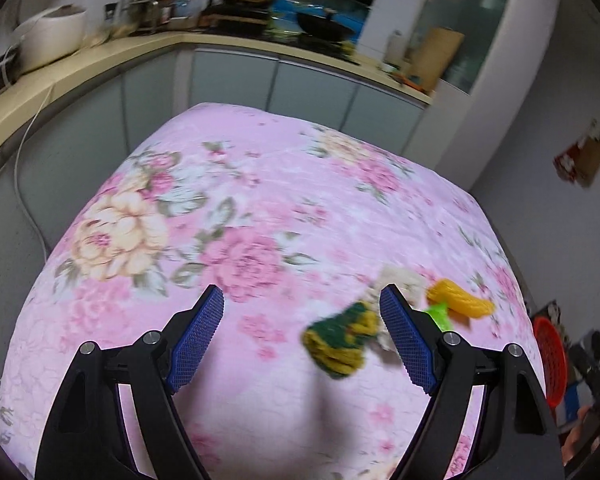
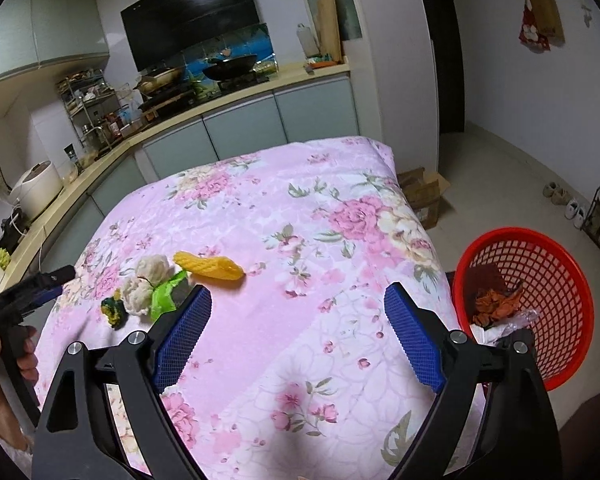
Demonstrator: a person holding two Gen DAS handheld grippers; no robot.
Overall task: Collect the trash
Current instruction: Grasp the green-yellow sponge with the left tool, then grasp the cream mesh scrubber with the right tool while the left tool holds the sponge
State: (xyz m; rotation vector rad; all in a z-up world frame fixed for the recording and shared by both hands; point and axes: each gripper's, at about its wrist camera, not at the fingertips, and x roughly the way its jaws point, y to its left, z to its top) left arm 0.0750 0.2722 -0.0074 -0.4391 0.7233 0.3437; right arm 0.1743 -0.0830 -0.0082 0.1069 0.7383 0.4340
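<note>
Floral tablecloth: green-yellow scrap, blurred, between splayed left gripper fingers, ungrasped.

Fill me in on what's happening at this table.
A person is clearing trash off the floral tablecloth with a tool in each hand. Both tools, left and right, are open and empty. A yellow scrap, green wrapper, white wads and green-yellow piece remain; the red basket already holds some.
</note>
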